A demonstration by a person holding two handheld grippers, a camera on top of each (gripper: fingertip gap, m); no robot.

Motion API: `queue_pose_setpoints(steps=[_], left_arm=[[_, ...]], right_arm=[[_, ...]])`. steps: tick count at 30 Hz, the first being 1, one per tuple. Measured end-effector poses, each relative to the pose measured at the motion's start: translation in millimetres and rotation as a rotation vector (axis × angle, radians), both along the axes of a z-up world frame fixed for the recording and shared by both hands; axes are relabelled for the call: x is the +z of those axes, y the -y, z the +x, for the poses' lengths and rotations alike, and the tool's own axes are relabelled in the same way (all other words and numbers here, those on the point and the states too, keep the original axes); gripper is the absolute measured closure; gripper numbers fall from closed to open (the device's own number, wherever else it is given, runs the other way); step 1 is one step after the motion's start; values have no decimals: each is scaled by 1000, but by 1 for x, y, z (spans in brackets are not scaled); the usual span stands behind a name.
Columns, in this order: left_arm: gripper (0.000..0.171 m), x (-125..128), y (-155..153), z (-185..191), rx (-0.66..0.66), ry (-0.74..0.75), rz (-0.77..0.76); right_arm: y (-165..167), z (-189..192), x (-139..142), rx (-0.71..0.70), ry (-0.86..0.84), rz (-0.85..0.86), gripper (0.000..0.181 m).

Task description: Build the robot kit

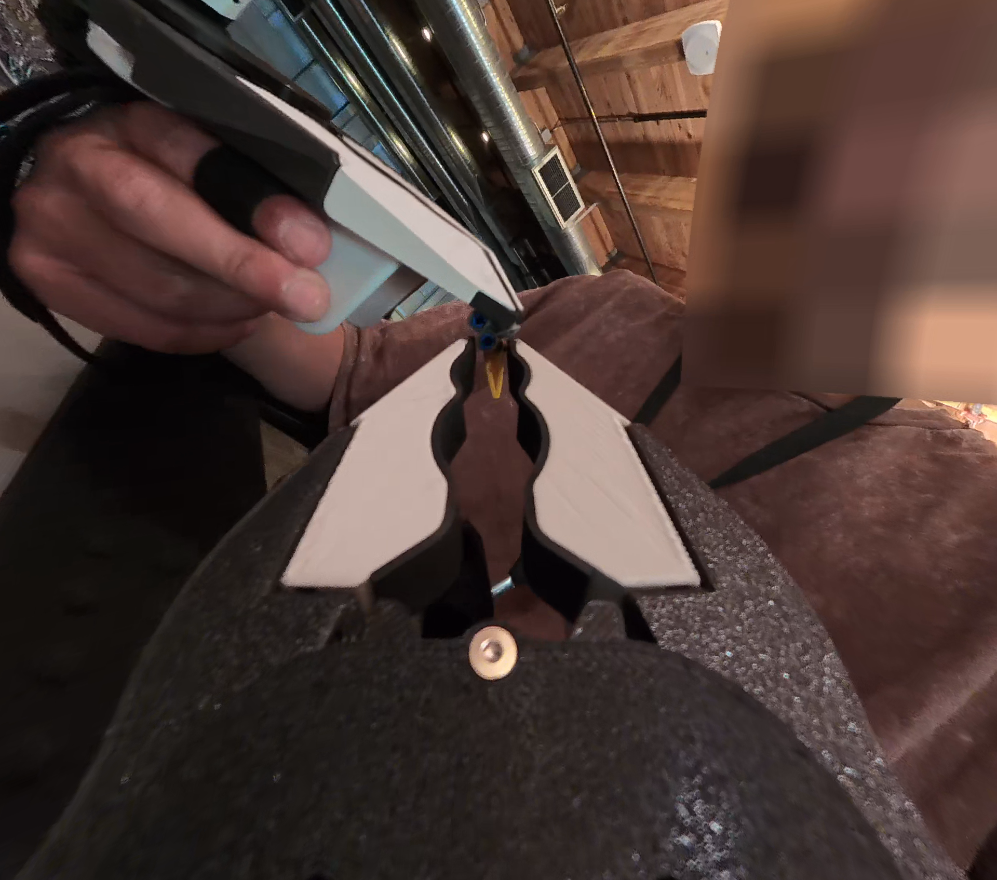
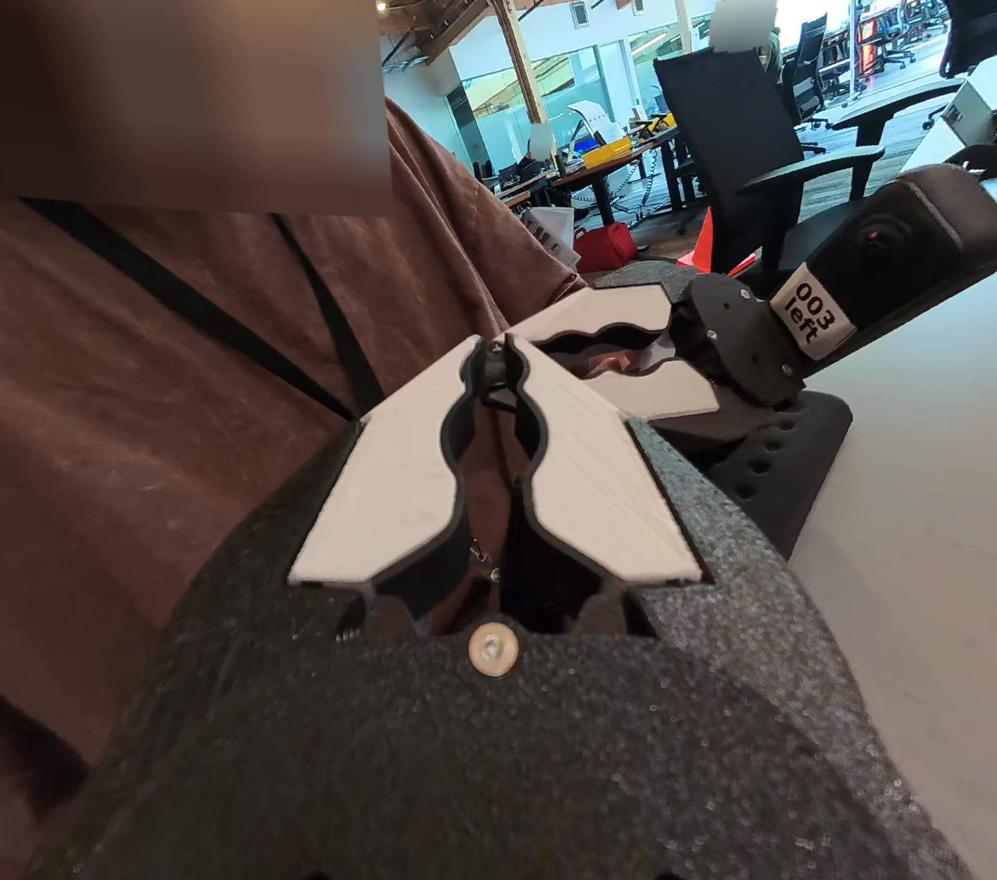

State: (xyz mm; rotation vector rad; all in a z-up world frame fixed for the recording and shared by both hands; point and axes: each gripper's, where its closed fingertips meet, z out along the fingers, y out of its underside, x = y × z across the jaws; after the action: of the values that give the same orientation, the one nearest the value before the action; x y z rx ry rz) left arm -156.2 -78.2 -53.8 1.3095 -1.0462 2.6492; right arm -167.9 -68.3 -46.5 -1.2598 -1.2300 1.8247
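As tips meet | left tool [image 1: 490, 341] and right tool [image 2: 492, 358] pinch small part [image 1: 495, 377] (blurred, mostly hidden)

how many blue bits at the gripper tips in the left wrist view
2, one just above the other: the upper blue piece by the right gripper tip, the lower blue piece between the left gripper fingers. More may be hidden.

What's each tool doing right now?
Left tool: shut on a small part with a yellow tip.
Right tool: shut on the same small part's dark end.
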Motion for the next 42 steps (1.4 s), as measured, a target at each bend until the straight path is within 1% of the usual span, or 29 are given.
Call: queue_pose_setpoints(steps=[6, 8, 11, 12, 13, 14, 16, 17, 18, 19, 20, 22, 24, 26, 28, 32, 39, 40, 42], left_arm=[[164, -3, -2, 3, 31, -19, 30], [164, -4, -6, 5, 79, -27, 55], [165, -8, -22, 8, 177, -61, 81], [165, -10, -30, 8, 223, -79, 102], [165, -12, -40, 7, 288, -95, 134], [165, -13, -52, 5, 360, -111, 178], [165, -17, -79, -3, 522, -161, 299], [165, -18, -93, -8, 604, -186, 359], [165, -18, -104, -14, 671, -201, 406], [165, -17, -114, -19, 729, -207, 439], [165, -16, -122, -23, 776, -214, 463], [164, -20, -132, -28, 837, -235, 518], [164, -23, -132, -28, 850, -234, 566], [164, -25, -127, -25, 829, -228, 582], [164, -27, -123, -21, 809, -223, 585], [164, -32, -121, -16, 783, -230, 588], [165, -28, -120, -19, 759, -196, 549], [165, -27, -119, -19, 750, -189, 549], [165, -26, -116, -18, 733, -179, 545]], right_arm=[[0, 1, -2, 2, 14, 3, 175], [-4, 2, -3, -18, 14, 2, 174], [-20, 7, -4, -119, 35, 23, 173], [-30, 12, -4, -177, 47, 32, 163], [-43, 21, -5, -250, 77, 37, 158], [-60, 33, -10, -340, 136, 50, 159], [-91, 63, -41, -535, 351, 106, 159], [-101, 78, -64, -613, 491, 135, 160], [-105, 91, -89, -658, 631, 165, 160], [-104, 98, -110, -670, 733, 187, 160], [-101, 100, -126, -673, 798, 198, 160], [-98, 100, -147, -671, 895, 212, 160], [-100, 102, -159, -669, 976, 248, 160], [-96, 105, -167, -628, 1013, 238, 160], [-98, 107, -169, -630, 992, 239, 160], [-89, 100, -168, -571, 941, 206, 160], [-96, 104, -171, -603, 958, 426, 161], [-97, 104, -173, -608, 965, 441, 161], [-98, 102, -174, -596, 939, 418, 163]])
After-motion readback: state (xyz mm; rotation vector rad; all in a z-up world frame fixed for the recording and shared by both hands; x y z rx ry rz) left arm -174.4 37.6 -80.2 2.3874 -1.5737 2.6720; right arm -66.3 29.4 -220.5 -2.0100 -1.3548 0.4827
